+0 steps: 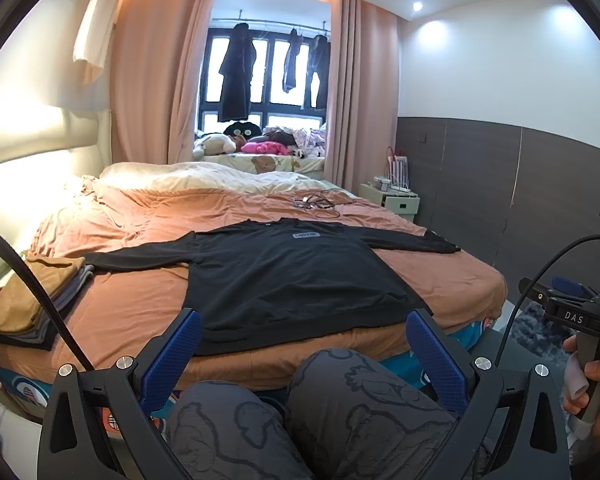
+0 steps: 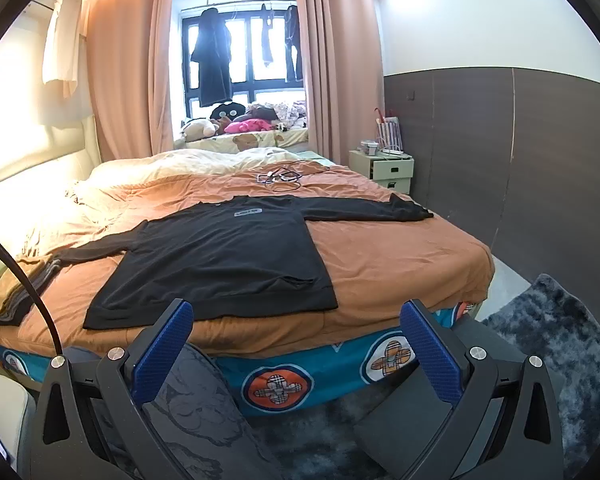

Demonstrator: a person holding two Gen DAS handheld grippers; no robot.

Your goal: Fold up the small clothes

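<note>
Both wrist views look low from the bed's (image 1: 148, 304) foot toward the window (image 2: 240, 52), sharing the bed.

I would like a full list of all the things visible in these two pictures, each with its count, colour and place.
long-sleeved top: one, black, spread flat on the bed, sleeves out
folded clothes: one stack, tan on top and grey beneath, left edge of bed
bed cover: one, orange-brown, across the bed
cables: one tangle, dark, far part of bed
plush toys: several, white, black and pink, by the window
hanging garments: three, dark, at the window
curtains: two, pink, beside the window
bedside cabinet: one, pale, right of bed
rug: one, grey-blue, on the floor
left gripper: one, black with blue pads, open
right gripper: one, same colours, open
knees: two, grey patterned trousers, below the left gripper
</note>
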